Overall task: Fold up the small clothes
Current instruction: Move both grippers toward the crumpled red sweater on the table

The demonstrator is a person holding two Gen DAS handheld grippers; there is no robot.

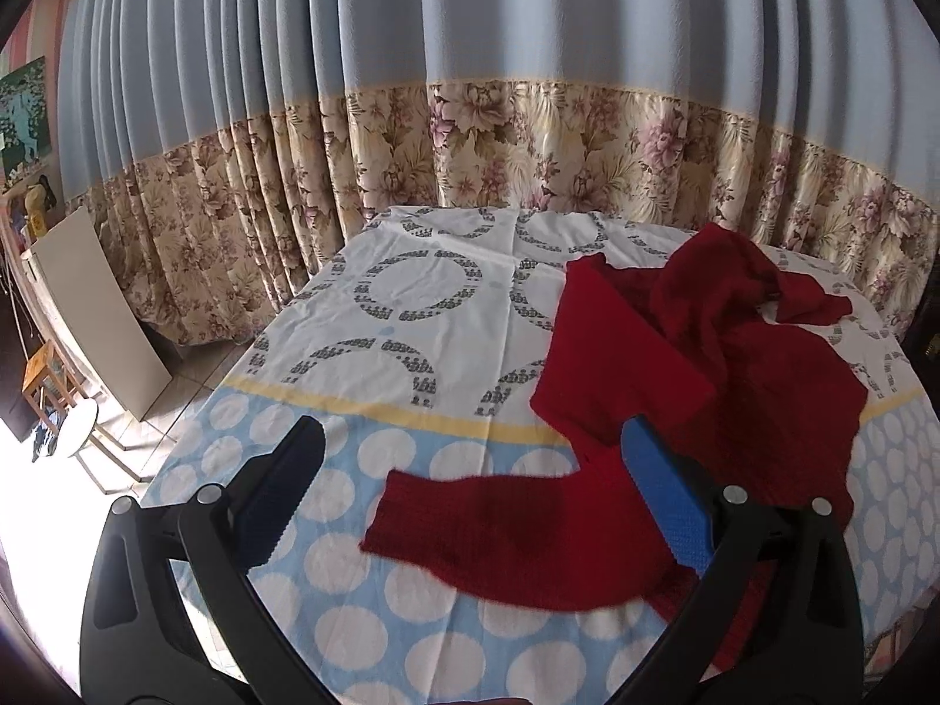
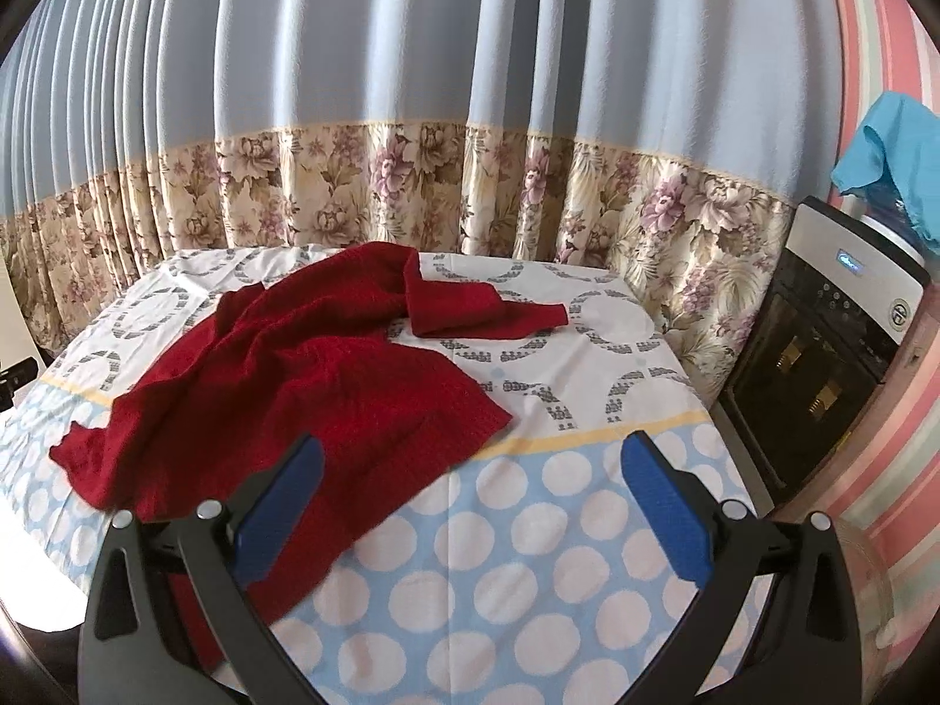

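hidden: sweater (image 1: 693,364) lower edge cut off behind the right finger of the left tool (image 1: 470,487) at lower right of left wrist view; in right wrist view its near edge runs under the left finger of the right tool (image 2: 470,493)
hard to tell: neck and hem not readable, far part is bunched; sleeve (image 1: 499,529) edge blurred
sweater: red knit, rumpled, lying on the bench (image 1: 364,470) under a dotted and ringed sheet (image 2: 529,558); right half of left wrist view, left and centre of right wrist view
sleeve: flat, stretched toward lower centre of left wrist view, between the left tool's fingers
second sleeve (image 2: 487,311): lies toward the curtain (image 2: 411,88), upper centre of right wrist view
left tool: released, fingers wide apart, holding nothing, above the sleeve
right tool: released, holding nothing; sweater at its left finger, bare sheet between fingers
background: water dispenser (image 2: 834,346) at right edge, partly cut off
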